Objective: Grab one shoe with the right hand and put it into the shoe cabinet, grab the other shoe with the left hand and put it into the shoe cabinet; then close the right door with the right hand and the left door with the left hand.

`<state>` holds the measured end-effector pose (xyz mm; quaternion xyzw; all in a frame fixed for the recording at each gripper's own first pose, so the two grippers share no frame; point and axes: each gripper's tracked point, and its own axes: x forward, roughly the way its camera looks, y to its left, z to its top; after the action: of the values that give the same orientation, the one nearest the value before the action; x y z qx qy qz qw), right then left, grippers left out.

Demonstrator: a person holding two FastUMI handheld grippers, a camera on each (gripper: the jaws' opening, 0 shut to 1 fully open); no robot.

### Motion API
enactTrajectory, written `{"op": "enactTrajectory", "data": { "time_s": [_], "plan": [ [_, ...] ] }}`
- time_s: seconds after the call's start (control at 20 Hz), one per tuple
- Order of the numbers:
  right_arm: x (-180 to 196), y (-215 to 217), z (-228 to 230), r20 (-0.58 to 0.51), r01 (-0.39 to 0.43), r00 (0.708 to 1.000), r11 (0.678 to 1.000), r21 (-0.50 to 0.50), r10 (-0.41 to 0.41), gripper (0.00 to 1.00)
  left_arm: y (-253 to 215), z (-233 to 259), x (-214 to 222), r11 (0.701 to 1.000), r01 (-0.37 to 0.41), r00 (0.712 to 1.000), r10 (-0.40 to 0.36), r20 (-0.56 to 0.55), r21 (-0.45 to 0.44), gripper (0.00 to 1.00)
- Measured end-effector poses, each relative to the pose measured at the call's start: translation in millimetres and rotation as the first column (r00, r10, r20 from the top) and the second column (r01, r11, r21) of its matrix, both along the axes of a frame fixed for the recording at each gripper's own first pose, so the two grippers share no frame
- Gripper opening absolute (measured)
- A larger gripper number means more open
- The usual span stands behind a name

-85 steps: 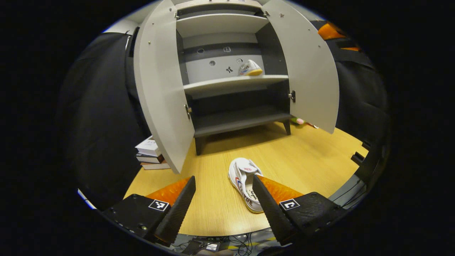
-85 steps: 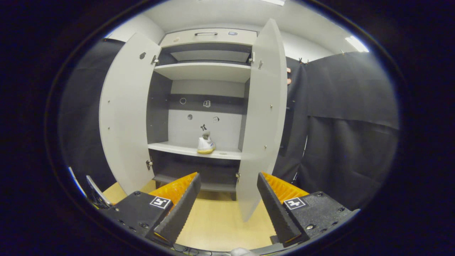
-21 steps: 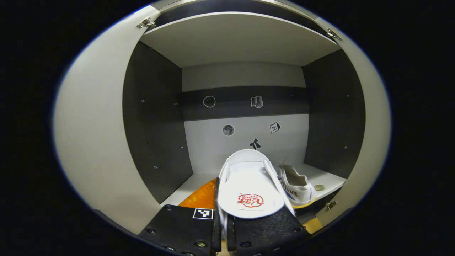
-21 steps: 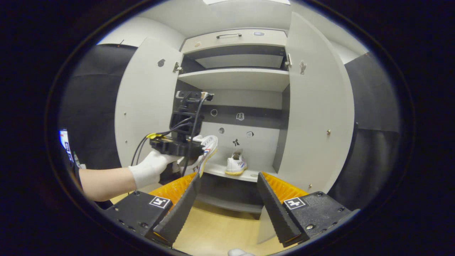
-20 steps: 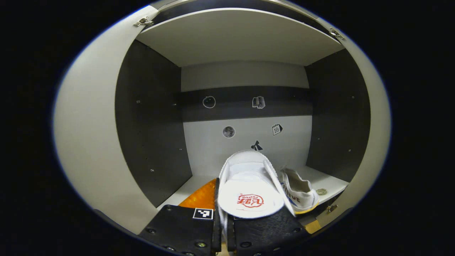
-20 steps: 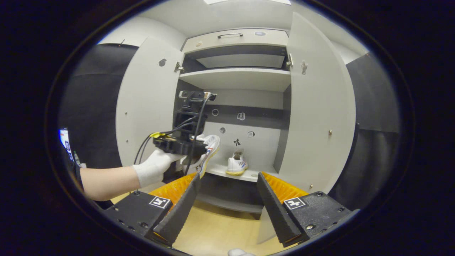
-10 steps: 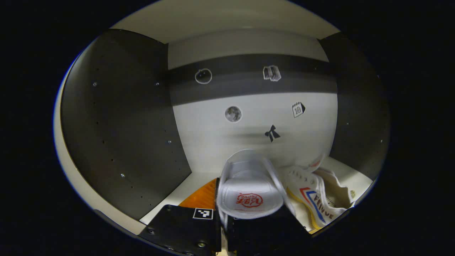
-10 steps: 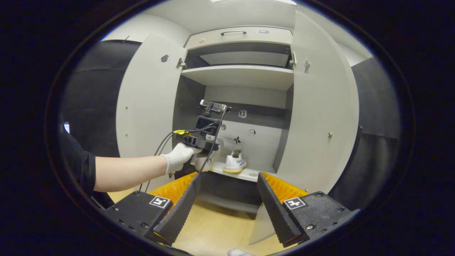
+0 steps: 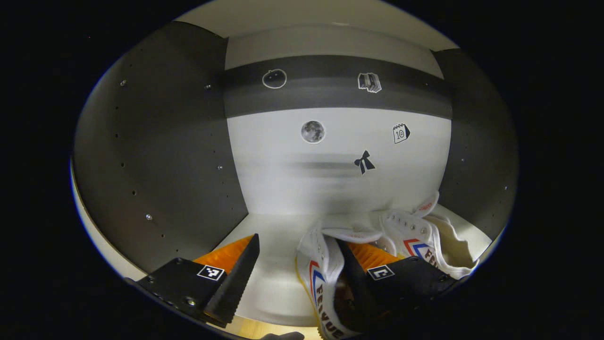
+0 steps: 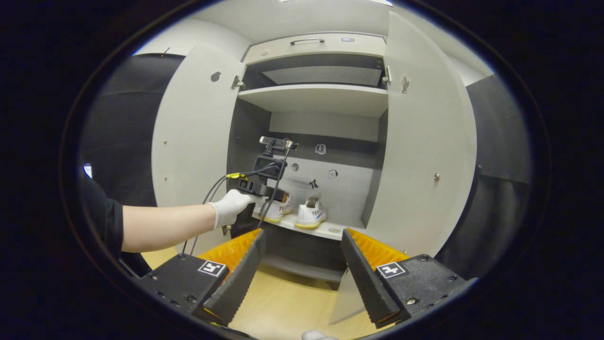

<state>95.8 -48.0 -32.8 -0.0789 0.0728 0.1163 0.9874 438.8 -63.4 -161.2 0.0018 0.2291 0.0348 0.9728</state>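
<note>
Shoes, two, white canvas with red and blue side stripes. Second shoe (image 9: pixel 325 264) lies on the cabinet's middle shelf (image 9: pixel 273 283), between the spread fingers of the left gripper (image 9: pixel 295 278); its canvas side lies against the right-hand finger, the other finger stands apart, so no grip is on it. Judged just set down, toe inward. First shoe (image 9: pixel 427 245) sits just beside it to the right, also on the shelf, toe toward the back wall; the pair appears side by side in the right gripper view (image 10: pixel 309 213).

Left gripper: jaws parted, reached deep into the compartment by a gloved hand (image 10: pixel 229 208).

Right gripper (image 10: pixel 302 278): jaws wide, empty, held back in front of the shoe cabinet (image 10: pixel 325 99), likely waiting for its door.

Doors, two: left door (image 10: pixel 193 141) and right door (image 10: pixel 420 156), both swung open.

Stickers on back wall, five.
</note>
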Motion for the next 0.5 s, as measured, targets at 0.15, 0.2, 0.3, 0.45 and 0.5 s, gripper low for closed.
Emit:
{"op": "enactTrajectory", "data": {
  "time_s": [0.15, 0.2, 0.3, 0.45, 0.5],
  "plan": [
    [-1.8, 0.5, -1.2, -0.002, 0.004, 1.000, 1.000, 0.003, -0.004, 1.00, 8.9, 4.1, -9.5, 1.000, -0.020, 1.000, 0.020, 0.010, 0.001, 0.95],
    [-2.8, 0.9, -0.1, 0.001, 0.005, 1.000, 1.000, 0.005, -0.005, 1.00, 11.4, 6.5, -11.4, 1.000, -0.026, 0.999, 0.026, 0.020, 0.003, 0.97],
    [-4.6, 4.1, 0.1, 0.004, 0.004, 1.000, 1.000, 0.007, -0.004, 1.00, 16.8, 8.1, -13.9, 0.999, -0.043, 0.999, 0.043, 0.032, -0.004, 0.97],
    [-10.1, 7.5, -2.8, -0.001, -0.001, 1.000, 1.000, 0.000, 0.001, 1.00, 14.9, 7.2, -13.0, 0.999, -0.029, 0.999, 0.029, 0.029, -0.016, 0.97],
    [-11.4, 7.4, -4.1, -0.004, 0.000, 1.000, 1.000, -0.004, 0.000, 1.00, 13.8, 5.2, -13.3, 1.000, -0.023, 1.000, 0.024, 0.018, -0.014, 0.97]
  ]
}}
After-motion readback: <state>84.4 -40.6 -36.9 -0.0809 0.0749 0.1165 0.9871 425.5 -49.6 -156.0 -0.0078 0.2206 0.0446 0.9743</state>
